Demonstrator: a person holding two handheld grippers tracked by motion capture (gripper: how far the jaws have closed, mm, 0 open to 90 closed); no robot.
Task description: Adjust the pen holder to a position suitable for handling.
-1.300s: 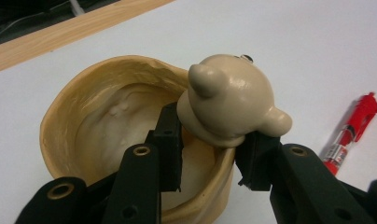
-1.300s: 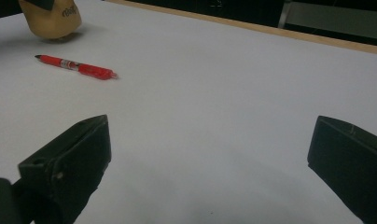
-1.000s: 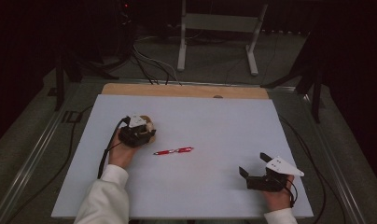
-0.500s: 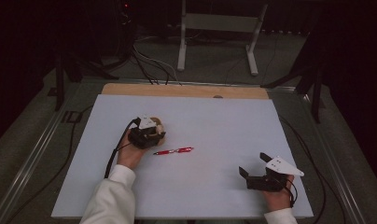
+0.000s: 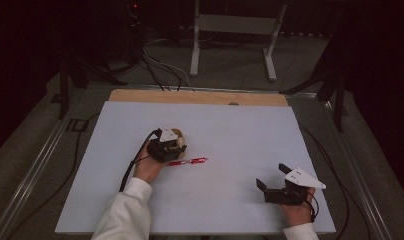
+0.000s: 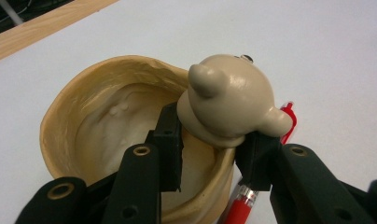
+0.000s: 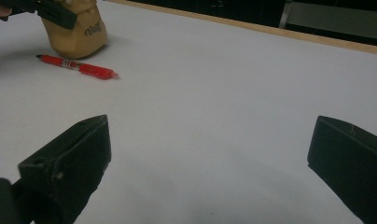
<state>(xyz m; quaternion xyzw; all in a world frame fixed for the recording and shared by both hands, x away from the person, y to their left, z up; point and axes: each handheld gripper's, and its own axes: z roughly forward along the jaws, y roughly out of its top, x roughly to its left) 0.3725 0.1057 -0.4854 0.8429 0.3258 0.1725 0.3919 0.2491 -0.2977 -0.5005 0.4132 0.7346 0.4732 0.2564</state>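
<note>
Your left gripper (image 6: pixel 210 154) is clamping the cup (image 6: pixel 98 135) by its rim, one jaw inside, one outside, pinching just under the little bear head (image 6: pixel 231 100) moulded there. The cup is sitting left of the table's (image 5: pixel 230 125) middle, with the red pen (image 5: pixel 188 161) lying just beside it on the near right. Your right gripper (image 5: pixel 272 182) is resting near the right corner, jaws standing wide apart, nothing between them
</note>
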